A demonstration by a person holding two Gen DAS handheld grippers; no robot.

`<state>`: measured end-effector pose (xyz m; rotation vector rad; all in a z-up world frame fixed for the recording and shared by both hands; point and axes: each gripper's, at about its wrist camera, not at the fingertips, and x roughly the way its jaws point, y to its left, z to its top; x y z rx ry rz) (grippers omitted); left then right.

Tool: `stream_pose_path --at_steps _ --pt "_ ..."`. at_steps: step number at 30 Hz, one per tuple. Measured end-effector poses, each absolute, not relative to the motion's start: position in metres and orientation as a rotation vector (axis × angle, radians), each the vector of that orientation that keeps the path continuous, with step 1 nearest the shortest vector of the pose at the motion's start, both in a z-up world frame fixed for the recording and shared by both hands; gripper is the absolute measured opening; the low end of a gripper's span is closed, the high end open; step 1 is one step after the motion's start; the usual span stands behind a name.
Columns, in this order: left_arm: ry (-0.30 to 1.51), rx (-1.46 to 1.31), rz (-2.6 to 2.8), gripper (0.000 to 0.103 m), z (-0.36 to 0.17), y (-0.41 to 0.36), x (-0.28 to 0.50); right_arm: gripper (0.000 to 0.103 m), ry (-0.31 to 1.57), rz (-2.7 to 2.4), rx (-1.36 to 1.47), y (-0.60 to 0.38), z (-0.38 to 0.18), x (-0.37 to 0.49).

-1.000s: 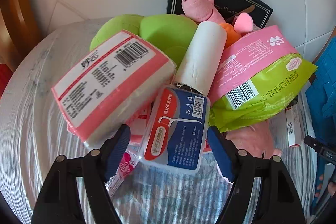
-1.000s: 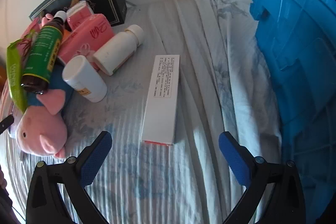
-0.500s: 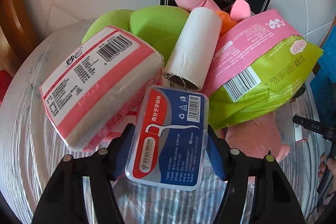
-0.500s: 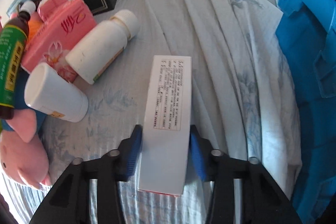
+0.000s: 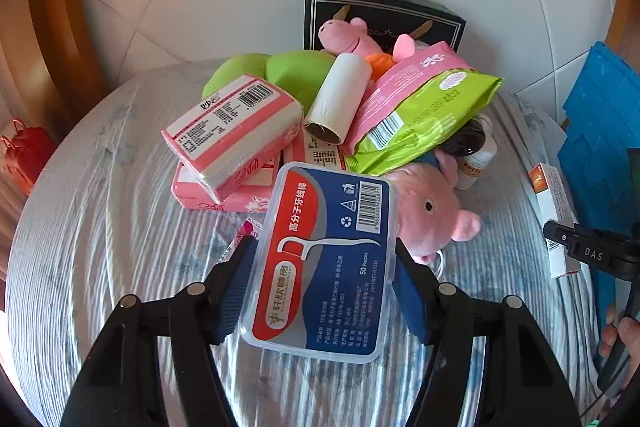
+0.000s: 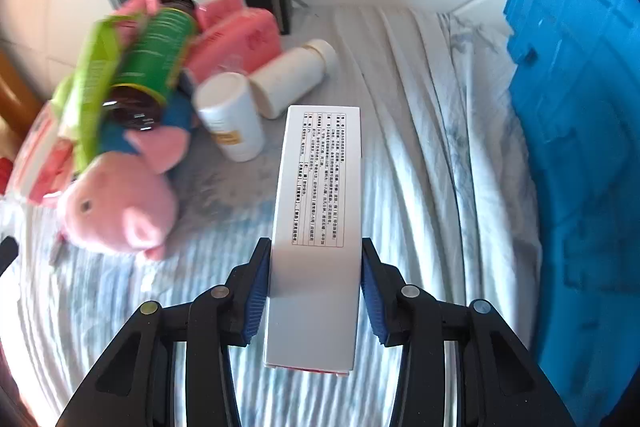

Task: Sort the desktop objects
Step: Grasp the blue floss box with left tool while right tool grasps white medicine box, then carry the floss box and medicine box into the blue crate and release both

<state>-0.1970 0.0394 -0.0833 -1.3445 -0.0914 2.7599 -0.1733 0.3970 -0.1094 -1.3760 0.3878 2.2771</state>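
Left wrist view: left gripper [image 5: 322, 287] clenches a floss case [image 5: 324, 259], held above the cloth-covered tabletop [image 5: 100, 227]; rigid, glossy plastic, light, likely slippery, so its long edges suit the fingers. Right gripper [image 6: 314, 291] clamps a carton [image 6: 318, 223]: thin card, light, crushable, gripped across its narrow sides.

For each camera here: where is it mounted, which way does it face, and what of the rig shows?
Left wrist: on the left gripper, looking along its fingers at the floss box and pile; right gripper at the edge.
Right wrist: on the right gripper, facing the white carton and blue crate.
Shared: pink pig, carton.
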Motion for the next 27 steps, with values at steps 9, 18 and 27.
stream_pose_path --at_steps 9,18,27 --pt "-0.073 -1.179 2.788 0.064 -0.027 0.05 -0.127 0.042 0.223 2.435 -1.152 0.34 -0.017 -0.099" --pt "-0.008 -0.947 2.796 0.064 0.032 0.091 -0.072 0.042 0.143 2.56 -0.84 0.308 0.072 -0.014" --pt "0.065 -0.737 2.741 0.064 0.081 0.157 -0.039 0.042 0.071 2.54 -0.612 0.317 0.129 0.056"
